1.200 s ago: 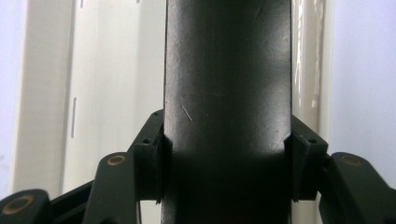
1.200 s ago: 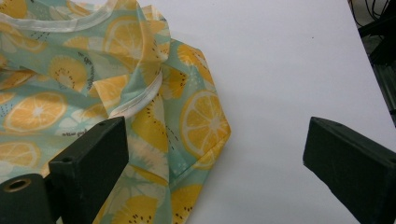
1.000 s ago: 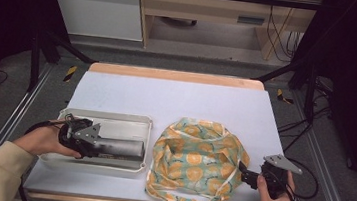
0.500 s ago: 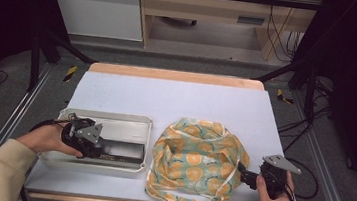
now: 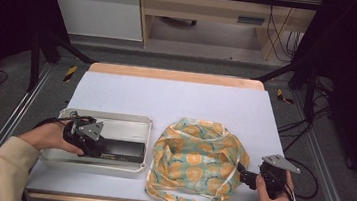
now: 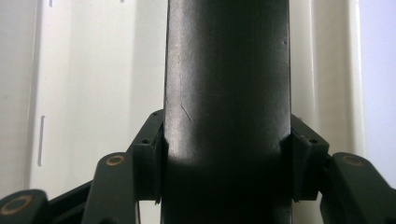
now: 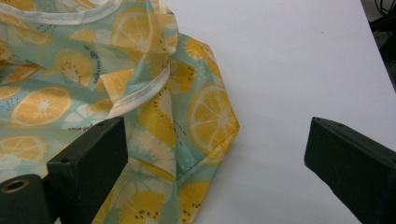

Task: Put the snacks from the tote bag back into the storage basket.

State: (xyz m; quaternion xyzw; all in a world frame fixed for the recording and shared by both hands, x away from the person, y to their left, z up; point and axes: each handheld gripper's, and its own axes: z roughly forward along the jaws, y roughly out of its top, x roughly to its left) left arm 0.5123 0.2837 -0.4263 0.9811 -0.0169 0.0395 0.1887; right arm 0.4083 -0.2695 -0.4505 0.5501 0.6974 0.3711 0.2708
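The left gripper (image 5: 106, 148) is reaching into the shallow rectangular metal tray (image 5: 109, 119), which is sitting at the near left corner of the white-topped worktop (image 5: 176, 100). Its jaws are clamping a long flat black bar (image 5: 123, 149) from both sides; in the left gripper view the bar (image 6: 226, 93) is running straight up between the two pads, which are pressing on its edges, with the pale tray floor (image 6: 93, 93) behind. The bar is lying lengthwise along the tray's near wall. The right gripper (image 5: 245, 177) is sitting at the near right edge of the worktop, jaws spread wide and gripping nothing. In the right gripper view the left jaw is overlapping the edge of the crumpled teal fabric bag printed with orange slices (image 7: 140, 107); the right jaw is standing over bare worktop. The bag (image 5: 198, 160) is lying just right of the tray, near the front edge.
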